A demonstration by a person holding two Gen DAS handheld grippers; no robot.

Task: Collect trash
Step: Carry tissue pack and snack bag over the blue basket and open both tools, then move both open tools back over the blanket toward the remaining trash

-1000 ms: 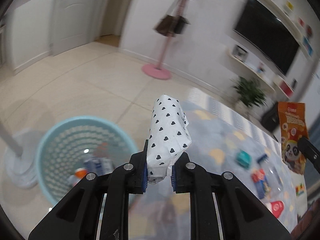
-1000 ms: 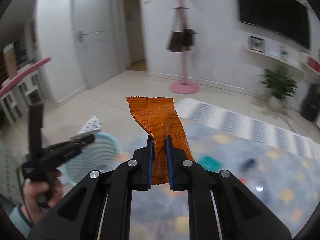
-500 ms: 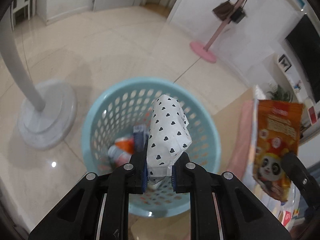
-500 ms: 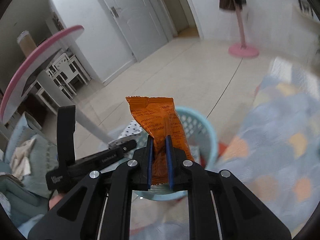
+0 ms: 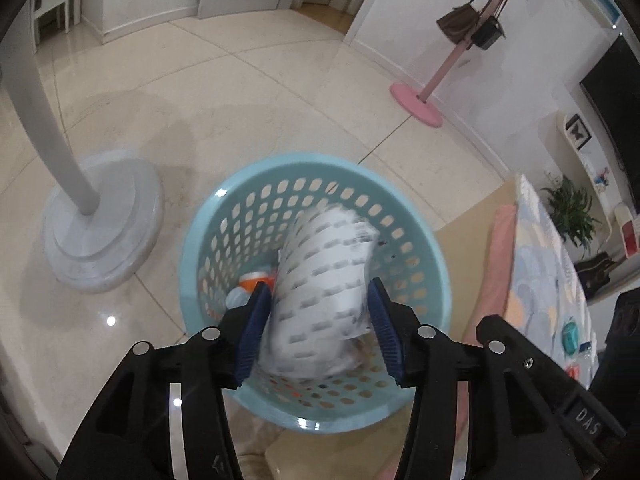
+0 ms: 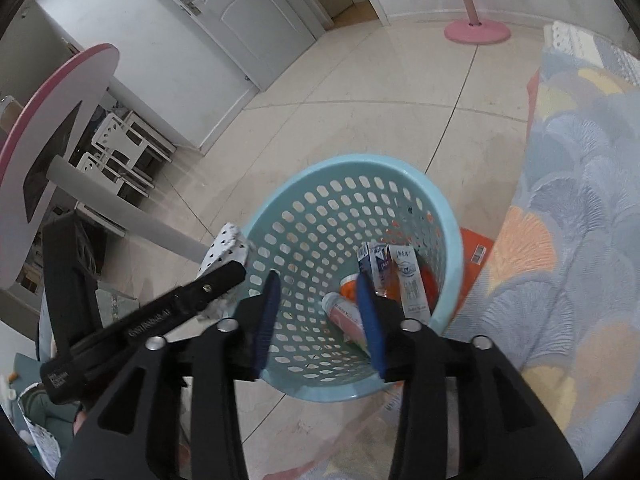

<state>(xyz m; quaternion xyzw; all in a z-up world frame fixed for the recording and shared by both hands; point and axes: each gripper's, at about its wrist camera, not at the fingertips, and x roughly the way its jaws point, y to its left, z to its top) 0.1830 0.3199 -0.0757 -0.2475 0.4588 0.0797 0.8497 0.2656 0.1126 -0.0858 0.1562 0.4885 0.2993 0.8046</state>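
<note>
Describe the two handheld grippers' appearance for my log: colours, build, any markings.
Both are matte black plastic. The left gripper and right gripper each have two angular fingers with triangular cut-outs, silver round screws at the joints and ribbed blue pads on the inner faces. The left gripper's side, seen from the right wrist view, carries small white lettering, too small to read.

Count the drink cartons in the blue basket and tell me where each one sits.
2. A blue-and-white carton and a white carton stand side by side against the right wall of the basket. More may be hidden under the other trash.
</note>
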